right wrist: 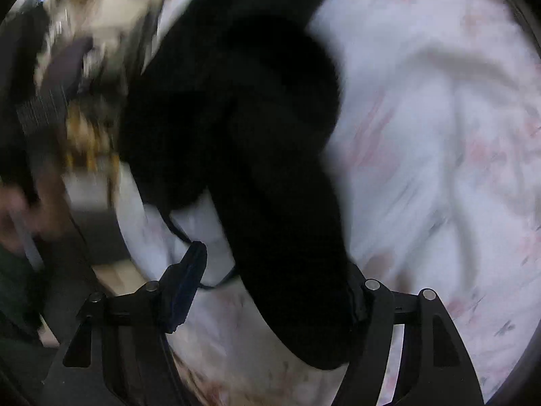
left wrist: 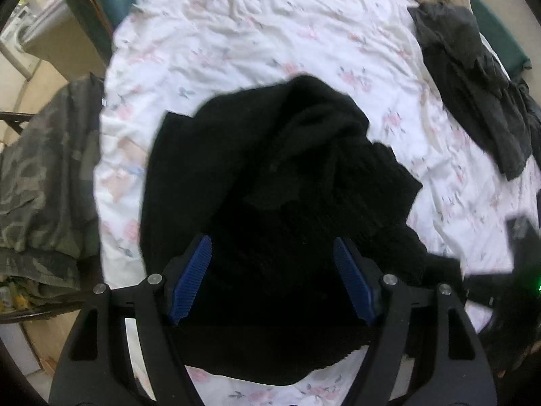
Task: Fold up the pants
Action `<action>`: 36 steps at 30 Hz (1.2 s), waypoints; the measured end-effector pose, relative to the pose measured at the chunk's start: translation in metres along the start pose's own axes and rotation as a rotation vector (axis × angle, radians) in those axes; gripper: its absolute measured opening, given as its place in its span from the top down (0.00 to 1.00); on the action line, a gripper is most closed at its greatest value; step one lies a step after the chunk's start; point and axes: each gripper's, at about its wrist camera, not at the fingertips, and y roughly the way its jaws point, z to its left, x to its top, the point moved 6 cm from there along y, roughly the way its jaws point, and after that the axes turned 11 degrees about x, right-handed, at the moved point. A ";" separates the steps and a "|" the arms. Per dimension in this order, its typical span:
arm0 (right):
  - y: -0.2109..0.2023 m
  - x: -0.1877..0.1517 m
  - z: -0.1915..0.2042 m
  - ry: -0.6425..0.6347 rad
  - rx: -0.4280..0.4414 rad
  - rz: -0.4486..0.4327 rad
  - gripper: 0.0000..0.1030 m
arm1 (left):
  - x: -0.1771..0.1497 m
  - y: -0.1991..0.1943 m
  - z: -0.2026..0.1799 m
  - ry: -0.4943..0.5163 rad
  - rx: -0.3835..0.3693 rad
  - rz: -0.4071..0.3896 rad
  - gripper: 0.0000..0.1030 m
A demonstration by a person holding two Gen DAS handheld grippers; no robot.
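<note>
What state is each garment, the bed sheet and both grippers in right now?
Black fabric pants: crumpled in a heap on the sheet, not yet folded.
Dark grey garment: lying rumpled near the bed's far edge.
Camouflage-print garment: piled off the bedside.
White floral bed sheet: spread out, wrinkled.
Left gripper: open over the pants.
Right gripper: open, pants fabric between its jaws.

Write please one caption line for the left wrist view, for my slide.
Open left gripper above crumpled black pants on a floral bedsheet.
</note>
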 end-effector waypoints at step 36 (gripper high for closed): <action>-0.078 0.069 -0.061 0.154 -0.067 -0.421 0.32 | 0.005 -0.010 0.005 0.037 -0.090 -0.049 0.98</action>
